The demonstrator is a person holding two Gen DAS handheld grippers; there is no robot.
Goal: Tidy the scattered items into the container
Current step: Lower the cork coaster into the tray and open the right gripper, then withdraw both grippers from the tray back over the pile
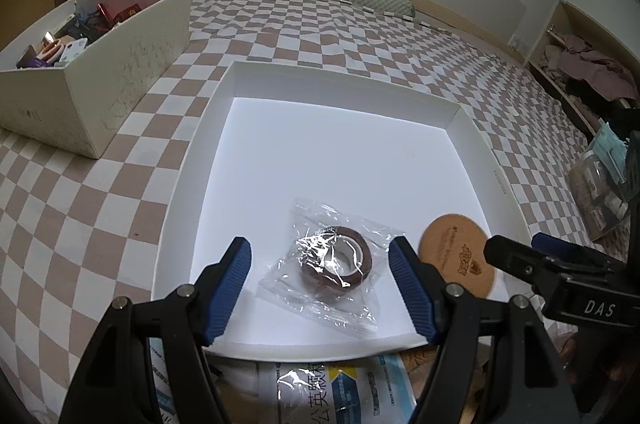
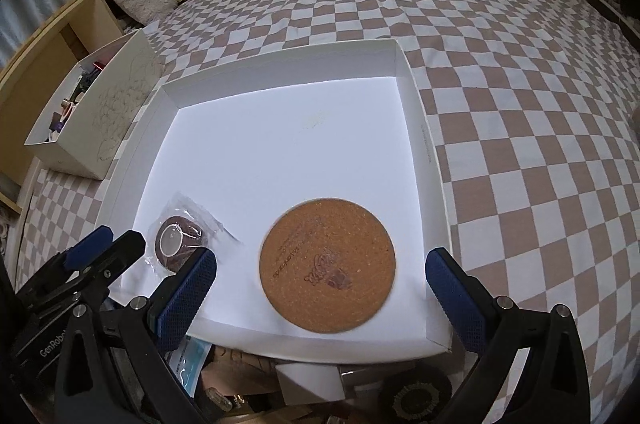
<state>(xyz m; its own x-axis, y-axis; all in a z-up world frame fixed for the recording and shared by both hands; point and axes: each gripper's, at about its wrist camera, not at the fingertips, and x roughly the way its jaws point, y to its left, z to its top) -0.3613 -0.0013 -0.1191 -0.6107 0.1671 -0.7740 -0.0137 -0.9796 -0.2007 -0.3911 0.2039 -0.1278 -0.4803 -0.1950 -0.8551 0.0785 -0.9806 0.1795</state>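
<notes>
A shallow white box lid (image 1: 240, 79) (image 2: 424, 127) lies on the checkered bed. Inside it sit a brown tape roll in a clear plastic bag (image 1: 334, 260) (image 2: 176, 244) and a round cork coaster (image 1: 456, 256) (image 2: 327, 266). My left gripper (image 1: 320, 288) is open and empty, its fingers either side of the bagged tape, just above it. My right gripper (image 2: 320, 298) is open and empty, its fingers either side of the coaster. The right gripper also shows at the right of the left wrist view (image 1: 532, 256).
A deeper white box (image 1: 92, 95) (image 2: 92, 111) holding several small items stands at the left on the bed. Loose items, a blue-printed packet (image 1: 332, 392) and a dark round piece (image 2: 416, 398), lie below the lid's near edge. A shelf with clothes (image 1: 588, 71) is at right.
</notes>
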